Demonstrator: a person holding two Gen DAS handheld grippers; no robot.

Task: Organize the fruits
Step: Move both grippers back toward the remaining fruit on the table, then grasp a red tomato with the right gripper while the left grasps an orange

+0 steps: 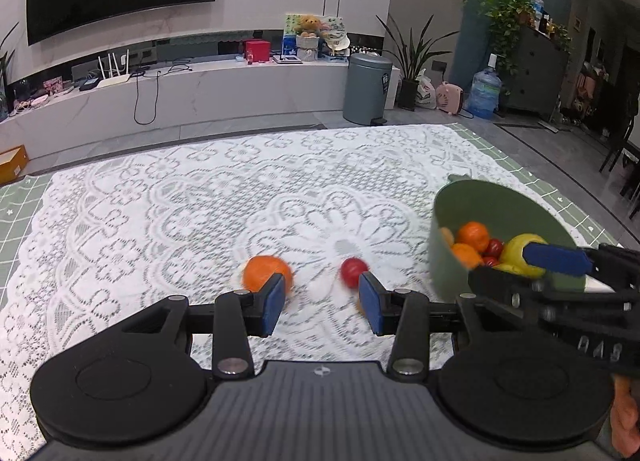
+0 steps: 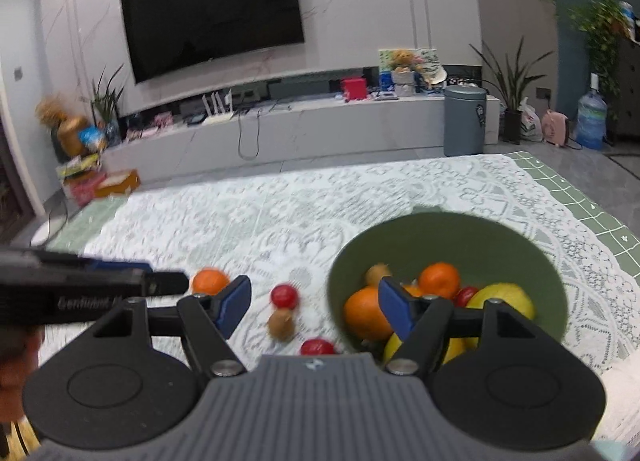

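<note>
On the lace cloth (image 1: 160, 201), going left to right, lie an orange (image 1: 264, 271), a red tomato (image 1: 352, 271), and then the green bowl (image 1: 480, 197), which already holds oranges, small red fruit and a lemon (image 1: 520, 253). The right wrist view also shows a brown kiwi (image 2: 282, 324) and a second tomato (image 2: 316, 347) loose on the cloth, just left of the bowl.

The left gripper (image 1: 322, 303) hangs low over the cloth, its jaws partly apart and empty, with the orange just past its left pad and the tomato just past its right. The right gripper (image 2: 314, 307) has wider jaws, also empty, one finger over the cloth and the other over the bowl's near rim.

The step in hand looks like picking up a loose fruit. To do it well, the left gripper should choose one fruit, centre it between the pads and widen for the orange. It should close gently, since round fruit rolls and the tomato bruises, then lift clear of the rim before letting go low inside the bowl.
</note>
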